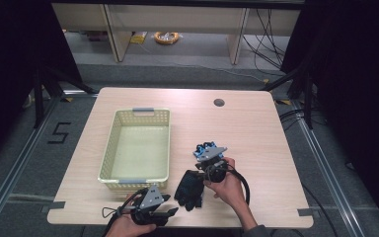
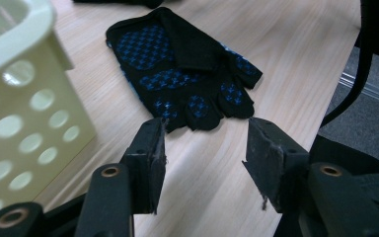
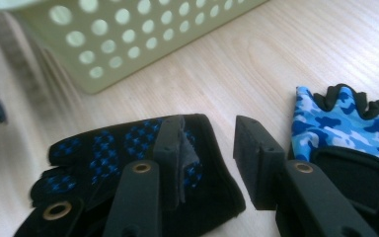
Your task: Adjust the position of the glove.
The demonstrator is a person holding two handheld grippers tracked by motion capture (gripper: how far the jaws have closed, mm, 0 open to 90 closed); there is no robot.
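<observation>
A black glove [image 1: 189,190] with blue grip dots lies flat on the table near its front edge. The same black glove [image 2: 187,74] is just ahead of my left gripper [image 2: 205,143], which is open and holds nothing. My left gripper [image 1: 171,205] sits low at the front, left of the glove. My right gripper [image 3: 205,133] is open right over the black glove [image 3: 108,158], its left jaw against the cuff. A blue camouflage glove [image 3: 345,123] lies just beside it. From above, the right gripper [image 1: 201,174] is between the black glove and the blue glove [image 1: 203,147].
A cream perforated basket [image 1: 109,148] stands left of centre, close to both gripper views: basket [image 2: 19,98], basket [image 3: 128,39]. The table's front right edge and grey floor [image 2: 370,74] are near. A round cable hole [image 1: 219,102] is at the back.
</observation>
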